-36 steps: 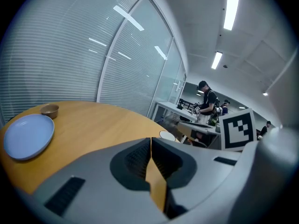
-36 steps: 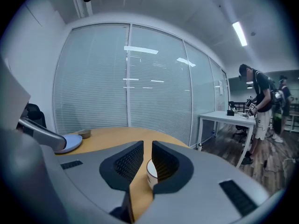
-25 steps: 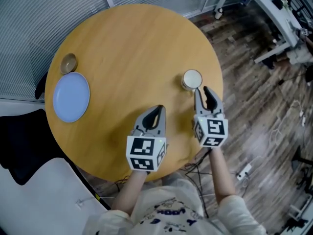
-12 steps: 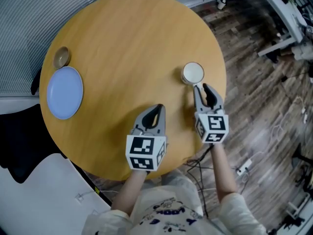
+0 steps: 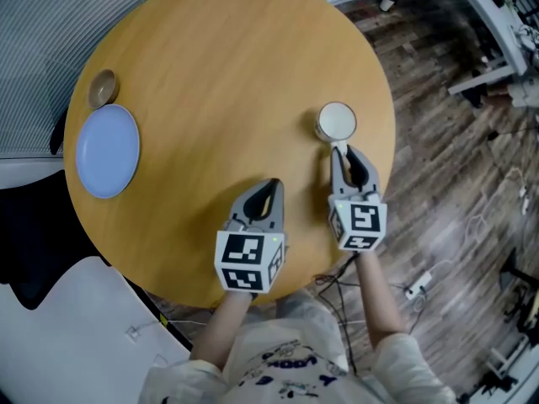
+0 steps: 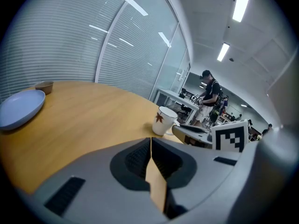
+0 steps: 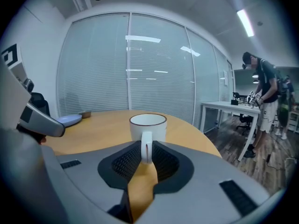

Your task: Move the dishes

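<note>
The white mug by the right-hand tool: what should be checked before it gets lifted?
1. Handle of the white mug between the right gripper jaws: ok. The jaws have just been closing and look pressed on it.
2. Mug upright on the round table: ok.
3. Mug's contents: cannot tell.
4. Left gripper out of the way: ok. It is shut, empty and apart from the mug.
5. Other dishes clear of the mug: ok. The blue plate and small brown bowl sit at the table's opposite edge.
</note>
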`<state>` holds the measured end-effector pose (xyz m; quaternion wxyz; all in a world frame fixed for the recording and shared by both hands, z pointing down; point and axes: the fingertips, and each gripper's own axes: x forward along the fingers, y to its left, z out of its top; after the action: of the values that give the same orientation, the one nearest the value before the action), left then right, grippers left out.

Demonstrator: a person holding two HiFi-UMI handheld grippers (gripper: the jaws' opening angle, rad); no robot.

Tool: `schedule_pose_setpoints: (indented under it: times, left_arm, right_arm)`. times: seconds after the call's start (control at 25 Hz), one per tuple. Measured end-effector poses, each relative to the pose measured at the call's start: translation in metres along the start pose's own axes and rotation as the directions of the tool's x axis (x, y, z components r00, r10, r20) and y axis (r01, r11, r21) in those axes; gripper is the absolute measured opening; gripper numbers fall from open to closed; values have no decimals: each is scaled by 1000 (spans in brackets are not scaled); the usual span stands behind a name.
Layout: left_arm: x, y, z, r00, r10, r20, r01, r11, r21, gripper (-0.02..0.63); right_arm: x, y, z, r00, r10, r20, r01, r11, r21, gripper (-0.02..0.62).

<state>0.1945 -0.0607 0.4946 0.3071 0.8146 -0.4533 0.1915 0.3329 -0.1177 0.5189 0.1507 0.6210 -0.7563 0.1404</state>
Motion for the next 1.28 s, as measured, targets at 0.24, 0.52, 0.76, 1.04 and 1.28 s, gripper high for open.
schedule_pose_setpoints:
  times: [0.24,0.52,0.76,1.04,1.28]
  left_arm:
    - [-5,6,-10,1000,18,-9,-18,1000,-22,9]
    - [-12,16,-25,999,42,-22,-43,998,-51,9]
    - [-17,18,-30,998,55,-16,-56,996,-74,9]
    - [-29,29,-31,996,84,0,-84,992,-91,9]
    - [-48,47,-24,991,126,37,-121,986,-117,9]
  right_arm:
    - [11,-2,-8,996,-86,-4,86,996,-19,71]
    - [10,4,-7,997,-71,22,71,997,-29,61]
    - [11,5,12,992,-72,99,77,996,-45,54]
    - [10,22,29,992,-33,124,44,995,-91,51]
    - [6,64,51,988,49,146,-28,989,-143,51]
